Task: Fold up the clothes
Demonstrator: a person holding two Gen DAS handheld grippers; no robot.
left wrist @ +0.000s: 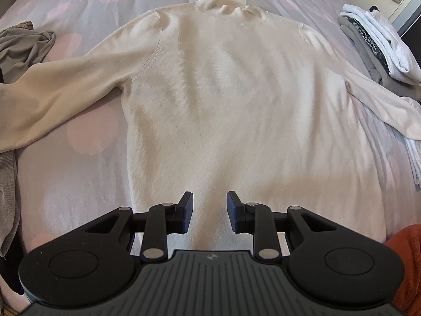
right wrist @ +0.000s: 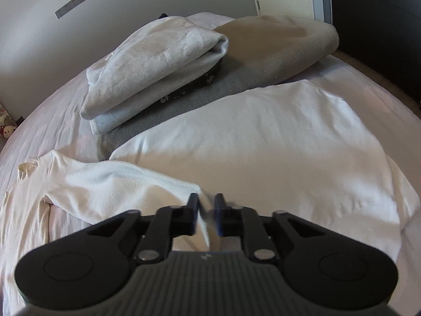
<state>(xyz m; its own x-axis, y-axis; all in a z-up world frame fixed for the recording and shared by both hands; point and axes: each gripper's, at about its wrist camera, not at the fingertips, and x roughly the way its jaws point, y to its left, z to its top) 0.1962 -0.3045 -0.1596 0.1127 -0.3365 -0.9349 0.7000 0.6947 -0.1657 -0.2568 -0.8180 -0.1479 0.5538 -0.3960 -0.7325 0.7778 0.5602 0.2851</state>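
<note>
My cream sweater (left wrist: 223, 100) lies face up and spread flat on the bed (left wrist: 79, 184), its high ruffled neck toward the far end and its hem nearest me. The knit is fine and pale, with raglan seams at the shoulders and soft creases across the chest. One sleeve stretches out flat to the left; the other runs off to the right toward a stack of folded clothes (left wrist: 373, 42).

My left gripper (left wrist: 210, 212) hovers above the hem with its jaws a narrow gap apart and nothing between them. My right gripper (right wrist: 206, 212) is closed on a fold of white fabric, which shows pinched between its 2 pads; the view there is blurred.

The bedcover is pale lilac with pink round blotches. In the right wrist view, the folded stack is a light grey garment (right wrist: 155, 68) on top of a dark patterned one, over a grey fleece blanket (right wrist: 276, 50). A crumpled grey-brown garment (left wrist: 26, 44) sits at the bed's left edge. A plain wall with a socket strip (right wrist: 75, 2) stands behind the bed.
</note>
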